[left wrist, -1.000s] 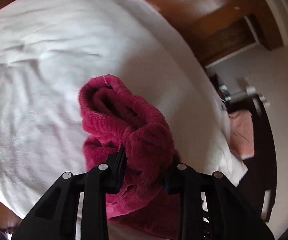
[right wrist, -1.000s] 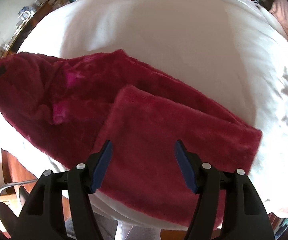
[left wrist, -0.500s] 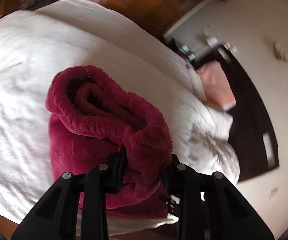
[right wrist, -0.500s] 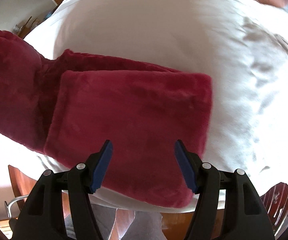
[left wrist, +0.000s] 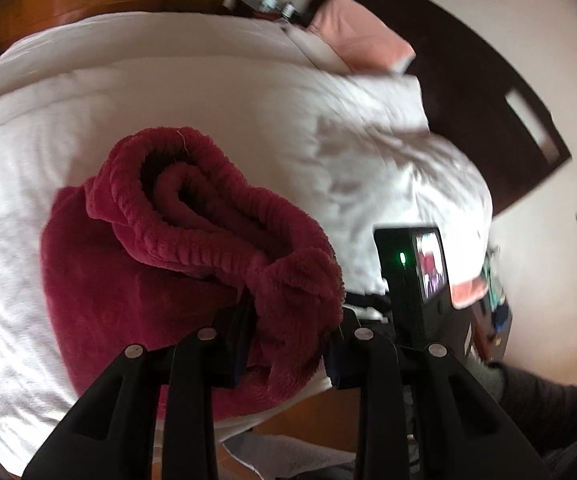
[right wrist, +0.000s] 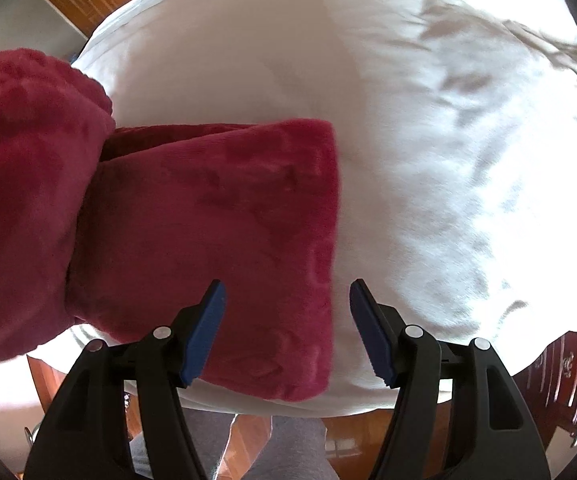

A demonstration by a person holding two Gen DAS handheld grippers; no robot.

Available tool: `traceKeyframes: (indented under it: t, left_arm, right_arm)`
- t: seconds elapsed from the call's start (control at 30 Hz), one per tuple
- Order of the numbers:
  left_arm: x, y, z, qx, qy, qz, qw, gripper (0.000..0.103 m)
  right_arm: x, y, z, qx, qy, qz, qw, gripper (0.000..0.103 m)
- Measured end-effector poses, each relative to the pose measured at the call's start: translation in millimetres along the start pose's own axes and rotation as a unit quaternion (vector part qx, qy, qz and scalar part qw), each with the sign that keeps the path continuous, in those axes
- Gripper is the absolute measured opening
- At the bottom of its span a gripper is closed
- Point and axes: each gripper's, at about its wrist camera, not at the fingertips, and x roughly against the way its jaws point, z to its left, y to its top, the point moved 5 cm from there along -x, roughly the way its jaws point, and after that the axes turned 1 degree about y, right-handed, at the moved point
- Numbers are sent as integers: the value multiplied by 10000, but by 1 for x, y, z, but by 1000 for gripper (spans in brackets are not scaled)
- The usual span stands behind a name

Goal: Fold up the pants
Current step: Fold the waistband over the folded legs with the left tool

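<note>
You get bright daylight across the white bedspread, blown out to glare toward its right edge in the right wrist view, with soft grey shadows in its wrinkles. Both fisheye views bend strongly at the rim, and the pink pillow and headboard smear with motion blur.

The pants are a thick, fuzzy fleece in deep red, plush all over with a ribbed, bumpy band at the waist opening, and in the right wrist view the folded part looks softer and velvety. They sit on a bed cover of matt white cloth, lightly crinkled, with a pink fabric pillow at the far end against a dark glossy headboard. Both grippers, left and right, are matt black plastic with small shiny metal screw heads, the right one has blue rubbery-looking pads, and the floor near it is polished wood.
</note>
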Motion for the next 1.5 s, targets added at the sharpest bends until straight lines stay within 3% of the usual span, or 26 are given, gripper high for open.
traceKeyframes:
  t: [0.4,0.7,0.87,0.93,1.0,1.07,1.27,1.5]
  left_arm:
    - [-66,-33,-37,-643,136,581,9961,29]
    - [-113,-66,-55,-1382,396,918,9853,29]
    - [-139,-79,-53,-1417,487,991,9837,30]
    - [-145,-82,-53,-1417,484,957,9841,36]
    - [-145,-83,-54,-1413,395,882,9852,51]
    - [-142,-83,-56,-1378,223,794,9870,56]
    - [-112,-80,-37,-912,-87,600,9940,56]
    - [-68,-80,2,-298,68,283,9991,57]
  right_arm:
    - [8,-9,-49,-464,-147,-124,9987,66]
    - [16,-10,-67,-614,-192,-218,9977,66]
    - [24,-2,-69,-600,-74,-365,9975,66]
    - [30,2,-66,-555,-33,-440,9975,66]
    - [34,9,-63,-532,27,-504,9973,66]
    - [36,13,-59,-528,121,-549,9970,66]
    - [40,20,-45,-629,631,-610,9942,66]
    - [51,23,-6,-682,1609,-605,9828,66]
